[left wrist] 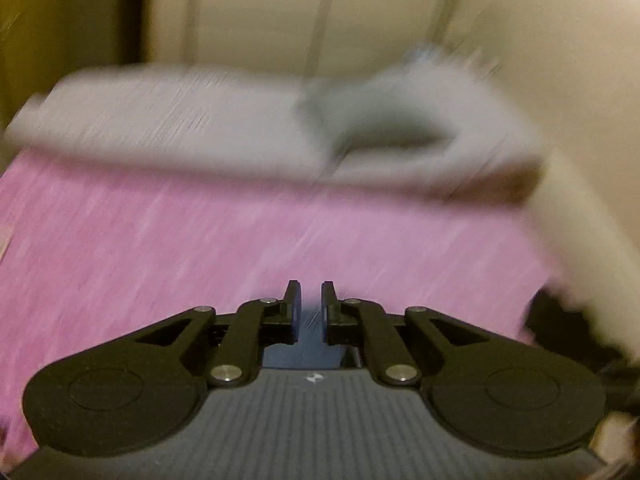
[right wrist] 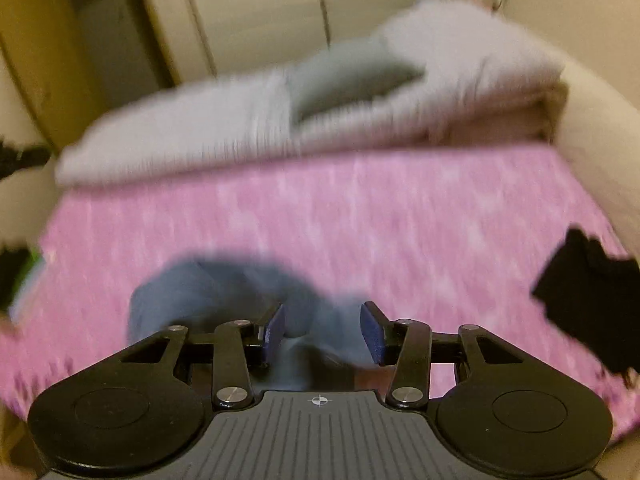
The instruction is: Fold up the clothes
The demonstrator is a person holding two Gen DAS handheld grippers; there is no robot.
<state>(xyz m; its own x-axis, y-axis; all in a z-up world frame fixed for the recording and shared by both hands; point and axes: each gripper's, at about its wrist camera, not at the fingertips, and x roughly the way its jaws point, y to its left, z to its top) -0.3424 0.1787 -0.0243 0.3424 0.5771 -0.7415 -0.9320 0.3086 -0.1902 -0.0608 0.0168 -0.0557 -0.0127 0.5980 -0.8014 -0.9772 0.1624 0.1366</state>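
Blue garment [right wrist: 224,292], denim-coloured and blurred, lies bunched on the pink bedspread [right wrist: 360,224] just ahead of the right gripper [right wrist: 324,330]; part of the cloth runs back between that gripper's blue-padded fingers [right wrist: 274,332]. The fingers stand moderately apart with the cloth in the gap; whether the pads press it cannot be told, and the blur hides any contact. Left-wrist view shows far less of the garment: only a sliver of blue cloth [left wrist: 310,332] seen between the left gripper [left wrist: 311,308] fingers, which stand narrowly apart, nearly closed; a firm hold cannot be confirmed, though the blue fills the slot. The bunched mass of the garment appears in the right view only. Both views show the pink bedspread spreading forward to a heap of pale grey bedding [left wrist: 240,128] along the far edge, with a darker grey-green fold [right wrist: 352,80] sunk in its middle. Behind it, cream panelled doors [left wrist: 320,12]. The right view alone shows a black cloth [right wrist: 588,312] on the pink surface at the right side, well apart from the blue garment, and a dark shape at the far left edge, too blurred to name. Both frames are heavily motion-smeared.
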